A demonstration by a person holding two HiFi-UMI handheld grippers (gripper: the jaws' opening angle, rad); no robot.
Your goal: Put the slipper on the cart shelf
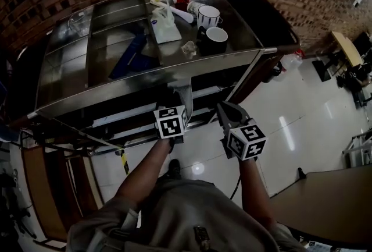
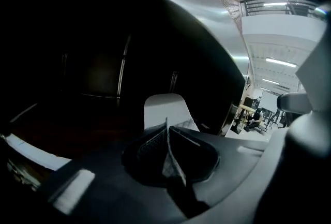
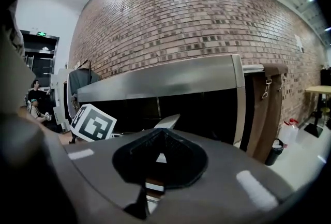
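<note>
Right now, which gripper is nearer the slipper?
Left. The left gripper is shut on the slipper, holding it toward the cart. The right gripper is off to its right, empty and not touching the slipper.

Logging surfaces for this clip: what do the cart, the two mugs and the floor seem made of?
Cart: likely stainless steel, grey sheet with streaky reflections. Mugs: probably glazed ceramic, thick glossy walls. Floor: polished tile or similar, pale with sharp lamp glints.
</note>
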